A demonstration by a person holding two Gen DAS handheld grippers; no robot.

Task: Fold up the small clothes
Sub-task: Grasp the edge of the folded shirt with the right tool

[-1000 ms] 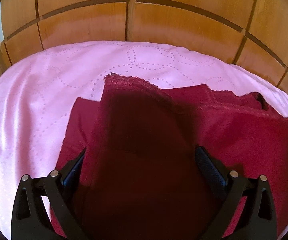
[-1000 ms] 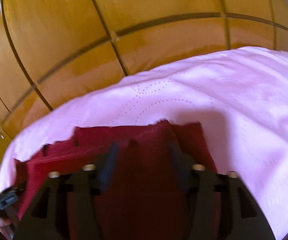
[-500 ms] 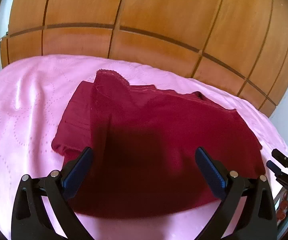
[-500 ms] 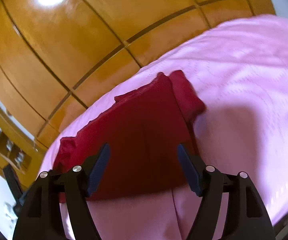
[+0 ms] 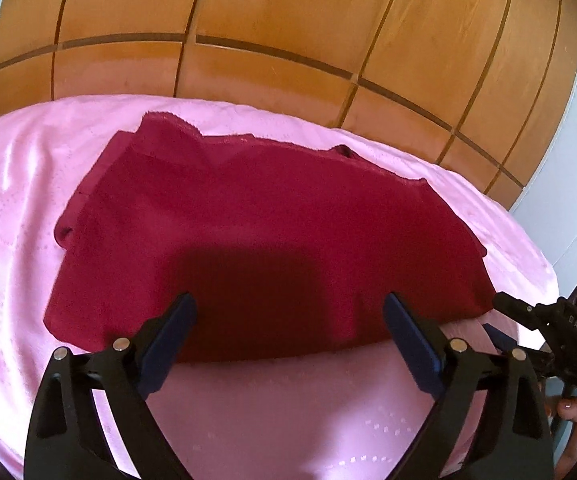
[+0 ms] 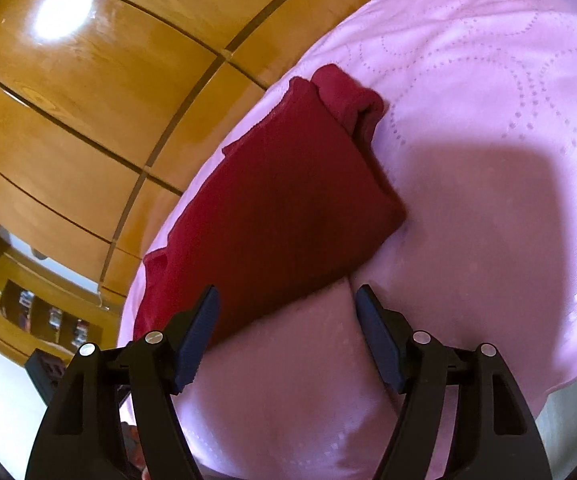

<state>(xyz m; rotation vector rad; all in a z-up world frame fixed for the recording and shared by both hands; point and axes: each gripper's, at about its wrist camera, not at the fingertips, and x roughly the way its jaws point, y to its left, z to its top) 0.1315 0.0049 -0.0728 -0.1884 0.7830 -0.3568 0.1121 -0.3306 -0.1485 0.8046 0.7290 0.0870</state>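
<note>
A dark red garment lies folded flat on the pink bedspread, a thicker fold along its far left side. My left gripper hovers over the garment's near edge. Its jaws stand wide and are closing a little, and the pads touch no cloth. In the right wrist view the same garment runs away to the upper right. My right gripper stands open above its near corner, with only bedspread and that corner below the gap.
Glossy wooden wardrobe panels rise right behind the bed. A white wall is at the right. A person's fingers show at the lower right. A low wooden shelf with small items stands beyond the bed's left end.
One second ago the red cloth draped over and between both grippers' fingers. Both have since drawn back toward the bed's near side, and the garment now lies flat, free of them.
</note>
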